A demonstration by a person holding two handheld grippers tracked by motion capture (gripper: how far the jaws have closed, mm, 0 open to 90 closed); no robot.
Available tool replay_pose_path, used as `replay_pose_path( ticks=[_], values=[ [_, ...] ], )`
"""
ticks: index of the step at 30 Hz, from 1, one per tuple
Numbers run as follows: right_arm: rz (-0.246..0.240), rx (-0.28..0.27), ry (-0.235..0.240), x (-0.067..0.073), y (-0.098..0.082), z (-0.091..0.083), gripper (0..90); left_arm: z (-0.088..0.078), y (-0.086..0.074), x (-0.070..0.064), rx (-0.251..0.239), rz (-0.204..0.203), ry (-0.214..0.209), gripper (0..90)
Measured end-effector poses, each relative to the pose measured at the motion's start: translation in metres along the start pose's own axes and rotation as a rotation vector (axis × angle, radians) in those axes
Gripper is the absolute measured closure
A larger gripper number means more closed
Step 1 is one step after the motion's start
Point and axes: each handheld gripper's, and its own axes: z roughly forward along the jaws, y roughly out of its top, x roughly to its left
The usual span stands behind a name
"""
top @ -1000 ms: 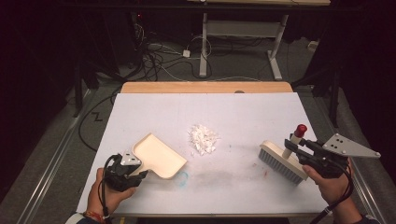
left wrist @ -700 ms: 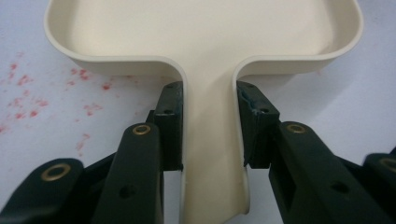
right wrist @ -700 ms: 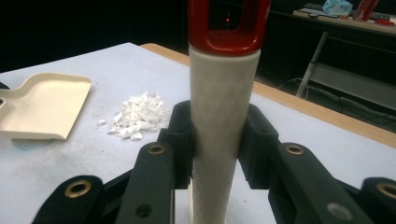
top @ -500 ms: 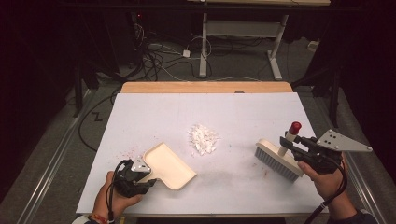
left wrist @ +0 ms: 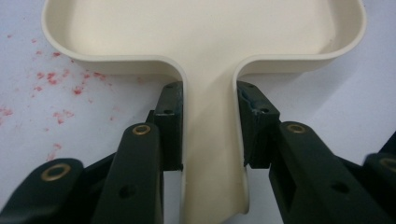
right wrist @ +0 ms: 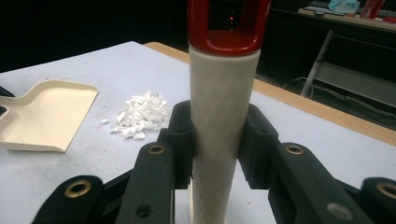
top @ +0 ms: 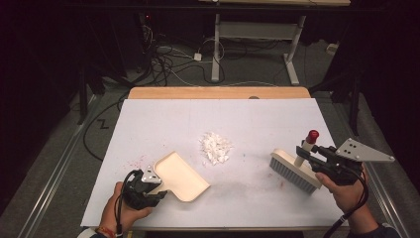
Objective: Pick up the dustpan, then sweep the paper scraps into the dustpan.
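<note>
So we have the dustpan [top: 181, 176] in our left gripper [top: 148, 191], its jaws pinched on the pan's narrow handle, as the left gripper view shows with both pads pressed against the handle's sides. Our right gripper [top: 322, 161] is clamped on the upright handle of the brush [top: 294, 168], whose bristles rest on the table [top: 148, 124] at the right. The scraps [top: 216, 148], a loose white pile, lie near the middle of the table between the two tools, apart from both. The pan's open mouth sits just beside the pile, angled toward the near right rather than squarely at it, so, as we judge it, a sweep straight across could push scraps past the lip or round its corner. The pan appears to lie flat, but if we let its lip lift off the sheet, bits would slide underneath. The scraps look light, so a quick stroke might flick them over the pan's low wall or off the table's edge. The brush handle is round and smooth, and it could twist in our grip if the bristles drag, tilting the head and leaving a trail behind. The pan handle is tapered, and pressing down might let it slip from the pads.
</note>
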Motion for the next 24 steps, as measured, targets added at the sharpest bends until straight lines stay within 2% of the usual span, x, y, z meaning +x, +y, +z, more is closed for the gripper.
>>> replay_pose_path(
  ticks=[14,15,18,24],
  values=[
    [0.000,-0.031,-0.011,-0.001,0.004,0.003,70.3,0.004,0.003,0.001,0.006,-0.002,-0.002,63.7],
    [-0.003,-0.046,-0.016,-0.002,0.007,0.007,70.3,0.004,0.003,0.000,0.003,-0.006,-0.002,63.7],
    [0.008,-0.043,-0.009,-0.003,0.009,0.013,70.2,0.003,0.003,-0.001,0.007,-0.001,0.003,63.7],
    [-0.028,-0.028,-0.012,-0.001,0.019,0.048,70.2,0.004,0.003,0.000,0.006,-0.002,0.000,63.6]
  ],
)
